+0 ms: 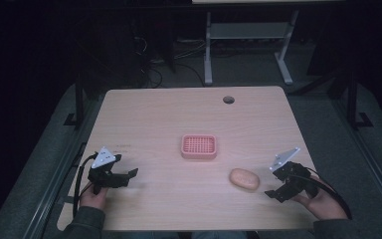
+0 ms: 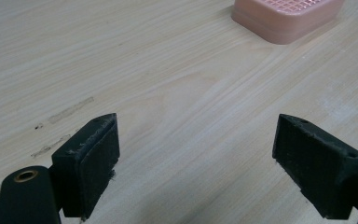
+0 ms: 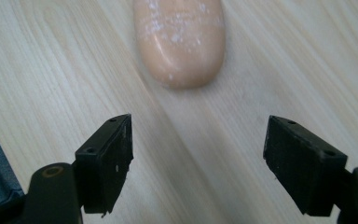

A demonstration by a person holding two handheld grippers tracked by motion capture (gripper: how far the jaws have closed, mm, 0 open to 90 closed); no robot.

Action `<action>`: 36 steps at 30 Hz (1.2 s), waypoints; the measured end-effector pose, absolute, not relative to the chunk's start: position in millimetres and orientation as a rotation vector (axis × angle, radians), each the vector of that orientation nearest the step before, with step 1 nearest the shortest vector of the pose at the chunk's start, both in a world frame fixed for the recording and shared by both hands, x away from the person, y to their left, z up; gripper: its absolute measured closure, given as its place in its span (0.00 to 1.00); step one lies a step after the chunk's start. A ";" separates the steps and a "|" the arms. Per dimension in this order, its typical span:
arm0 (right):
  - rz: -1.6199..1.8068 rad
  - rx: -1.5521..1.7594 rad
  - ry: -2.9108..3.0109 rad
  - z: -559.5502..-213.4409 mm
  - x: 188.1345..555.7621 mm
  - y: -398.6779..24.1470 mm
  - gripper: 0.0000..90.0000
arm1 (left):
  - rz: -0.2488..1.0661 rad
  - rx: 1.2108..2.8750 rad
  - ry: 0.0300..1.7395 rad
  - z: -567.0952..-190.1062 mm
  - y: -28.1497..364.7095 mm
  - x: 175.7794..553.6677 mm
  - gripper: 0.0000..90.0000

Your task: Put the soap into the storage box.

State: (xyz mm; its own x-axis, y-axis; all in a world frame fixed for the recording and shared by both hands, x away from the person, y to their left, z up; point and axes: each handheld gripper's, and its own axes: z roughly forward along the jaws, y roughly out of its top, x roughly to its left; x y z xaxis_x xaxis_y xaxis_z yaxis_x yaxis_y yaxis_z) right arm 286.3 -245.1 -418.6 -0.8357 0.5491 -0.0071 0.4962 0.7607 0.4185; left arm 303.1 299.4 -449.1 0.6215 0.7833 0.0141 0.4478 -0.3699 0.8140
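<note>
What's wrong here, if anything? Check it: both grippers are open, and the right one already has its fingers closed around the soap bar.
One error: the right gripper holds nothing. The right gripper view shows its fingers wide apart, short of the soap bar. The left gripper is open too.

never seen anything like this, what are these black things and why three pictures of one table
There is no robot here: a person sits at a wooden table and holds a hand tool in each hand, each with two black fingers that pinch. The high view looks down from above and shows the left gripper and the right gripper. The other two pictures come from small cameras that ride on the tools and look out between their fingers. On the table lie a pink soap dish and a peach bar of soap. The right gripper's camera faces the soap, just ahead of its open fingers. The left gripper is open too. Nothing is held.
</note>
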 end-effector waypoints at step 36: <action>0.476 0.643 2.968 -420.2 328.5 -174.2 0.27 | 0.512 2.009 0.974 -448.8 300.4 302.7 0.16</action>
